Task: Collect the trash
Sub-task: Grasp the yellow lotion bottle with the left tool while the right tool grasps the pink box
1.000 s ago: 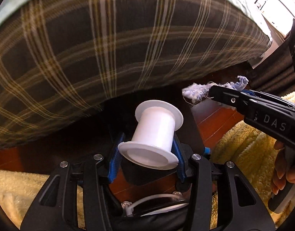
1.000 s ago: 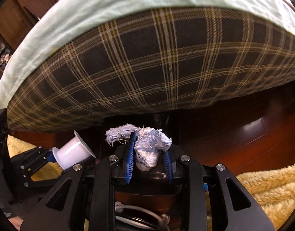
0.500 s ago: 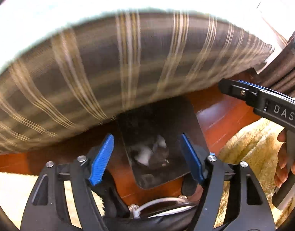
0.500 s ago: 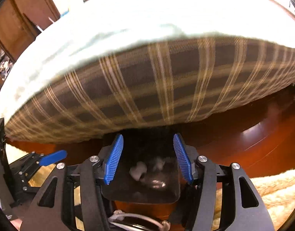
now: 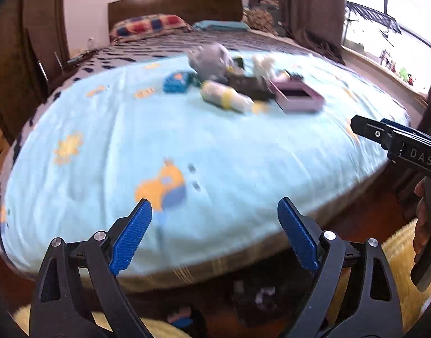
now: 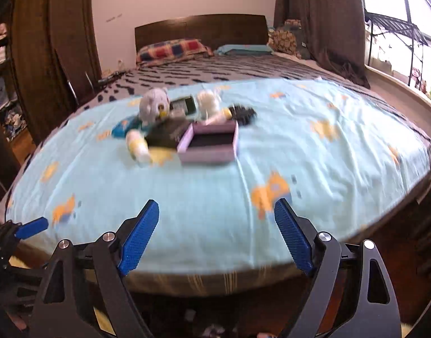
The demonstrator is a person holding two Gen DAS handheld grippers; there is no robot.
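Observation:
My left gripper (image 5: 215, 225) is open and empty above the foot of the bed. My right gripper (image 6: 217, 226) is open and empty too; it also shows at the right of the left wrist view (image 5: 384, 135). A dark bin (image 5: 252, 298) with pale scraps in it stands on the floor below the left gripper. On the light blue sheet (image 6: 187, 197) lies a blurred pile: a pink open box (image 6: 208, 145), a grey plush toy (image 6: 153, 107), a white and yellow bottle (image 6: 138, 148), a blue packet (image 5: 176, 81) and dark items (image 6: 243, 111).
The bed has a dark headboard (image 6: 200, 28) and pillows (image 6: 170, 49). A yellow fluffy rug (image 5: 398, 242) lies on the wooden floor at the right. Dark curtains (image 6: 319, 22) and a window (image 6: 398, 28) are at the right, a wardrobe (image 6: 46, 42) at the left.
Both grippers let go of the white spool and the cloth scrap over the bin, opened, then swung up from under the bed edge to face the bed top.

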